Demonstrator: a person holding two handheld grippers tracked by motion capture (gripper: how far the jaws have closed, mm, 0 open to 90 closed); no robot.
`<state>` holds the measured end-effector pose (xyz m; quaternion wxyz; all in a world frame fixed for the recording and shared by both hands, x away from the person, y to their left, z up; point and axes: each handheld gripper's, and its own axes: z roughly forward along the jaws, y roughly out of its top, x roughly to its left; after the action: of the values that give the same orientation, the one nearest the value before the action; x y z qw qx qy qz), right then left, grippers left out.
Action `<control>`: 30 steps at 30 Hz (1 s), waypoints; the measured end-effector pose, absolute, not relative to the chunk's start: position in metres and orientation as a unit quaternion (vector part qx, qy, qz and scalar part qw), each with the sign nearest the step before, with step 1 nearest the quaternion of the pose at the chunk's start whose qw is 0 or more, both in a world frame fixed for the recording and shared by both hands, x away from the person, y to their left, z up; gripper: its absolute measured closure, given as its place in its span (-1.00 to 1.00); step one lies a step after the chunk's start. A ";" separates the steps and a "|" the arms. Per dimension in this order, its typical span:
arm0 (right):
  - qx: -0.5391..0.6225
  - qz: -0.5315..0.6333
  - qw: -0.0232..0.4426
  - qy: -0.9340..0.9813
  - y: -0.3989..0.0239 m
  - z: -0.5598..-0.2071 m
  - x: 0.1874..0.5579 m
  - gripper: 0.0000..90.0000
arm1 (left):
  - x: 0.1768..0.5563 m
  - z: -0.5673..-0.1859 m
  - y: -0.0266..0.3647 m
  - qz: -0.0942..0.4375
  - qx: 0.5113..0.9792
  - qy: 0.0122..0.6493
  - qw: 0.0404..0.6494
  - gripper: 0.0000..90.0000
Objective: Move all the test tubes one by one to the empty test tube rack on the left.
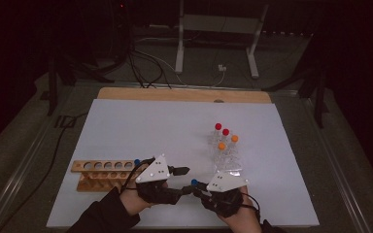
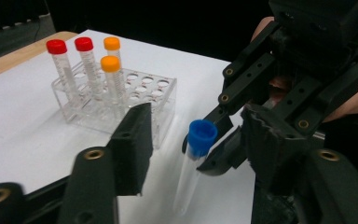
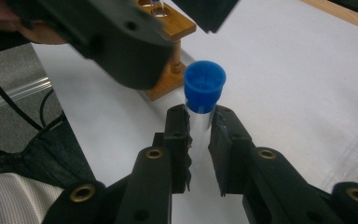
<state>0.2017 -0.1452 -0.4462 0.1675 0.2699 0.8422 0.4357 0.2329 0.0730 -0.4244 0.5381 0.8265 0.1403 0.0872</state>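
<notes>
Clear plastic test tube, blue screw cap: clamped below the cap by the right gripper, centre of frame. Left gripper jaws apart, flanking the cap. Judged light, rigid, slippery; best gripped at the ridged cap.

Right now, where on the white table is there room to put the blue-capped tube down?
The broad far-left stretch of the white sheet, beyond the wooden test-tube rack, is bare. So is the far right edge, past the clear plastic rack with its red- and orange-capped tubes. It is crowded near the front, where both grippers meet around the blue-capped clear tube.
</notes>
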 end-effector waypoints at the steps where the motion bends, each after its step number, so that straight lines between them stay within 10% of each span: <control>1: 0.270 0.436 0.168 0.842 -0.145 -0.446 0.202 0.71 | 0.233 -0.424 0.072 0.087 0.827 0.138 0.538 0.10; 18: 0.271 0.438 0.169 0.840 -0.146 -0.446 0.202 0.71 | 0.235 -0.431 0.061 0.092 0.843 0.130 0.513 0.67; 30: 0.276 0.444 0.161 0.837 -0.147 -0.448 0.204 0.53 | 0.234 -0.431 0.061 0.112 0.844 0.130 0.508 0.72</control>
<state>0.2037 -0.1465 -0.4476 0.1612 0.2762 0.8371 0.4439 0.2338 0.0613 -0.4307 0.5082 0.8440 0.1301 0.1118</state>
